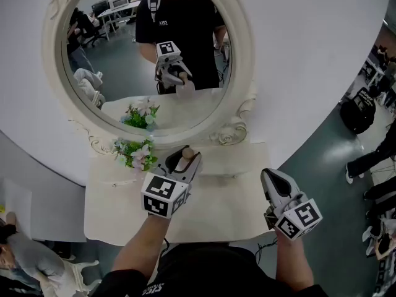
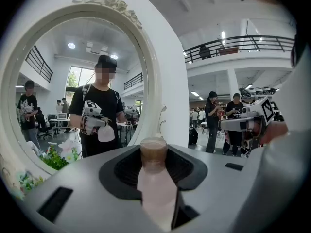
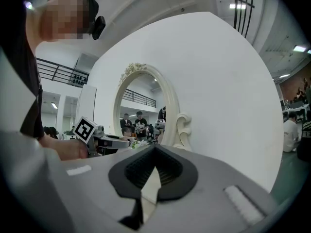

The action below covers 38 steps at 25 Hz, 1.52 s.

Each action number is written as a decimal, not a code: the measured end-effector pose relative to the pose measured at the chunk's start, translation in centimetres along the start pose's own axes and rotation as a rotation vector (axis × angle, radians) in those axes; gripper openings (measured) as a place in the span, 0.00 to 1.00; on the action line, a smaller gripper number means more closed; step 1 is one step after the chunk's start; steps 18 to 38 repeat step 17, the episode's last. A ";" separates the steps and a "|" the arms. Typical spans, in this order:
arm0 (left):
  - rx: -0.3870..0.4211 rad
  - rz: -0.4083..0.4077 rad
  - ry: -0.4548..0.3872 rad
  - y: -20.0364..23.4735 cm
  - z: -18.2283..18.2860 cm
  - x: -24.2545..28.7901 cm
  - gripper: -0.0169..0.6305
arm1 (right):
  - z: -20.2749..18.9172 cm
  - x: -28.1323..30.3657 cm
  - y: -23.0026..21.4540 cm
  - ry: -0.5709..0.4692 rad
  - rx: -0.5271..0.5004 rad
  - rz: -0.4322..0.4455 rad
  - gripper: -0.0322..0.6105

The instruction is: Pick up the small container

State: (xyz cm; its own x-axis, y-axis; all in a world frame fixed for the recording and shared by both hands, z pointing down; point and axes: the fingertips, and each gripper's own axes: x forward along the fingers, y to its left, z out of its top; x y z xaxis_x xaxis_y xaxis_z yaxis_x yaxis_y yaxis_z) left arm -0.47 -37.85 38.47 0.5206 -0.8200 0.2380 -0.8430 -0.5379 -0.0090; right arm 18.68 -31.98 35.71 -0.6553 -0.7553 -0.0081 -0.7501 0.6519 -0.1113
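Both left gripper (image 2: pixel 154 153) jaws pinch the small container (image 2: pixel 156 193); the right gripper (image 3: pixel 154 153) has jaws pressed together.

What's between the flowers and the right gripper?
The left gripper, clamped on the bottle, sits between the flowers and the right gripper. Head view shows it.

small container (image 1: pixel 189 154) mostly behind left gripper (image 1: pixel 187 158)

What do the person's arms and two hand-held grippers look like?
The left hand-held gripper and the right hand-held gripper are light grey, black inside. Each carries a cube of black-and-white square markers. The shirt is black, short-sleeved.
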 end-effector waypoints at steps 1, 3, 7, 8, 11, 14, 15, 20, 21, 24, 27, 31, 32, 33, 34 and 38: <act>0.001 -0.002 -0.001 -0.1 0.1 0.1 0.25 | 0.0 0.0 0.0 0.000 0.000 0.001 0.06; 0.003 -0.006 -0.003 -0.3 0.3 0.2 0.25 | -0.1 0.0 -0.1 0.001 0.002 0.001 0.06; 0.005 -0.013 -0.005 -0.7 0.5 0.3 0.25 | -0.1 -0.1 -0.2 -0.002 0.012 0.003 0.06; 0.005 -0.014 -0.005 -0.7 0.5 0.3 0.25 | -0.1 -0.1 -0.3 -0.003 0.013 0.004 0.06; 0.005 -0.015 -0.006 -0.7 0.5 0.3 0.25 | -0.1 0.0 -0.3 -0.006 0.013 0.006 0.06; 0.004 -0.015 -0.005 -0.8 0.5 0.4 0.25 | -0.1 0.0 -0.3 -0.004 0.011 0.008 0.06; 0.004 -0.015 -0.005 -0.8 0.5 0.4 0.25 | -0.1 0.0 -0.3 -0.004 0.011 0.010 0.06; 0.004 -0.014 -0.005 -0.8 0.5 0.4 0.25 | -0.2 0.0 -0.3 -0.003 0.010 0.013 0.06; 0.004 -0.014 -0.005 -0.8 0.5 0.4 0.25 | -0.2 0.0 -0.3 -0.003 0.010 0.013 0.06; 0.004 -0.014 -0.005 -0.8 0.5 0.4 0.25 | -0.2 0.0 -0.3 -0.003 0.010 0.013 0.06; 0.004 -0.014 -0.005 -0.8 0.5 0.4 0.25 | -0.2 0.0 -0.3 -0.003 0.010 0.013 0.06; 0.004 -0.014 -0.005 -0.8 0.5 0.4 0.25 | -0.2 0.0 -0.3 -0.003 0.010 0.013 0.06; 0.004 -0.014 -0.005 -0.8 0.5 0.4 0.25 | -0.2 0.0 -0.3 -0.003 0.010 0.013 0.06; 0.004 -0.014 -0.005 -0.8 0.5 0.4 0.25 | -0.2 0.0 -0.3 -0.003 0.010 0.013 0.06; 0.004 -0.014 -0.005 -0.8 0.5 0.4 0.25 | -0.2 0.0 -0.3 -0.003 0.010 0.013 0.06; 0.004 -0.014 -0.005 -0.8 0.5 0.4 0.25 | -0.2 0.0 -0.3 -0.003 0.010 0.013 0.06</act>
